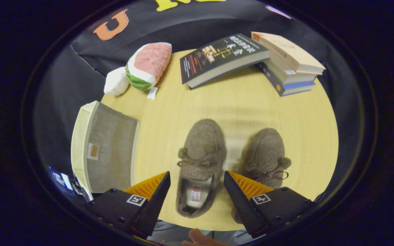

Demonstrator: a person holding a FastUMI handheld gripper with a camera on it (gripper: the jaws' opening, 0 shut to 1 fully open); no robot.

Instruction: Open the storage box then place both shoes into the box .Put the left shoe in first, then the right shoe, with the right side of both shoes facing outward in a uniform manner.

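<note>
— Pale wooden round table (238, 106) under us; where are the shoes?
— My gripper (197, 179) stands apart, straddling the left fuzzy brown slipper (202, 150), toe pointing away; right slipper (267, 155) beside, grey fabric storage box (109, 150) leftward.

On the bench (238, 109), the left shoe (201, 164) lies between the spread fingers of the tool (197, 194). The right shoe (267, 157) is just right of it, the closed box (106, 150) to its left, the plush toy (145, 66) and the books (251, 58) beyond it.
</note>
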